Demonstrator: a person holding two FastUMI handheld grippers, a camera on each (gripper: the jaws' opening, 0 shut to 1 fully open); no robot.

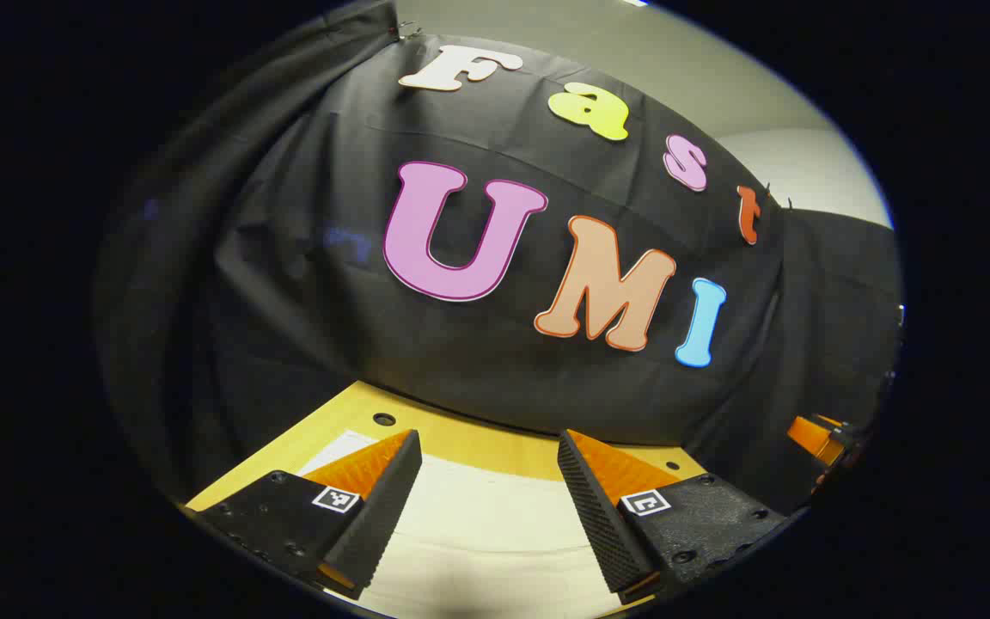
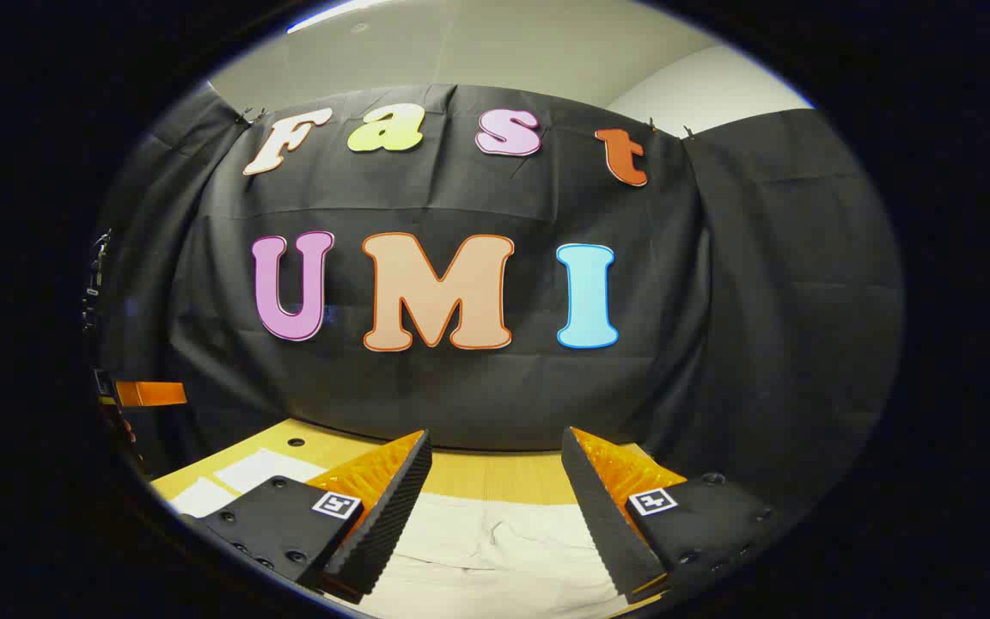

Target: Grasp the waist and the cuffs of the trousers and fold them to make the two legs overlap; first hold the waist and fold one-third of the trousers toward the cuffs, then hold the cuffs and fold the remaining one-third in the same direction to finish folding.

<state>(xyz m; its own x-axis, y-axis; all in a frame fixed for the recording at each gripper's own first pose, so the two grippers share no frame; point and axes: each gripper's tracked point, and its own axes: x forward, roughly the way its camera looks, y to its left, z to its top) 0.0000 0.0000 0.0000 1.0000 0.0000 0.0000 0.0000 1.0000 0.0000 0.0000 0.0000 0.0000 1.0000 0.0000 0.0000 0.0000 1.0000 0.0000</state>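
Both grippers hang above the table (image 2: 495,477), pointed more at the booth wall than down at the work. The left gripper (image 1: 488,456) has its jaws wide apart and holds nothing; the right gripper (image 2: 495,456) is the same, open and empty. The trousers (image 2: 495,533) lie pale and flat on the wood below them, and between the left fingers the cloth (image 1: 478,524) is smooth. I cannot tell from here which end is the waist and which the cuffs. To my judgement no fold is started, so the first grasp is at hand. The next move needs both grippers to tilt down, find the two ends, and close on the cloth edge.
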